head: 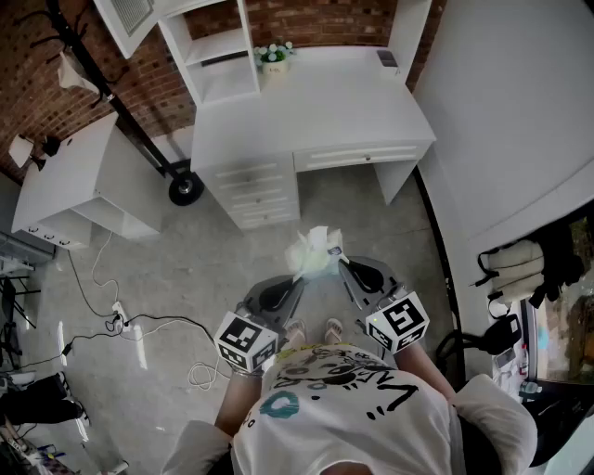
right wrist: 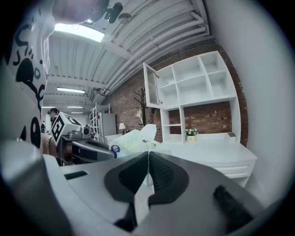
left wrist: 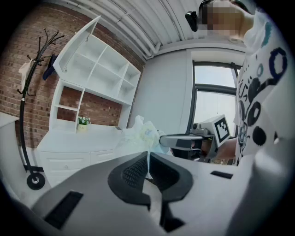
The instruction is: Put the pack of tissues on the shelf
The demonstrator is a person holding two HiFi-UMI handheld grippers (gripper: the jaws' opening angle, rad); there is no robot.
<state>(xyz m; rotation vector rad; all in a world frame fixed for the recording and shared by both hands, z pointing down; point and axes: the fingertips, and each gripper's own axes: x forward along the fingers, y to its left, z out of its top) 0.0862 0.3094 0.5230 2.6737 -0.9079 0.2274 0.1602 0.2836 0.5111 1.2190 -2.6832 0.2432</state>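
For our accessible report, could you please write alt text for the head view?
Seen from above, a person holds a pack of tissues between the left gripper and right gripper, both shut on its wrapper, facing a white desk with shelves against a brick wall.

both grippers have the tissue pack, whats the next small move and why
Probably carry the pack of tissues forward and up toward the shelf. The left gripper and right gripper are both shut on its wrapper, and it hangs over the floor, short of the desk below that shelf.
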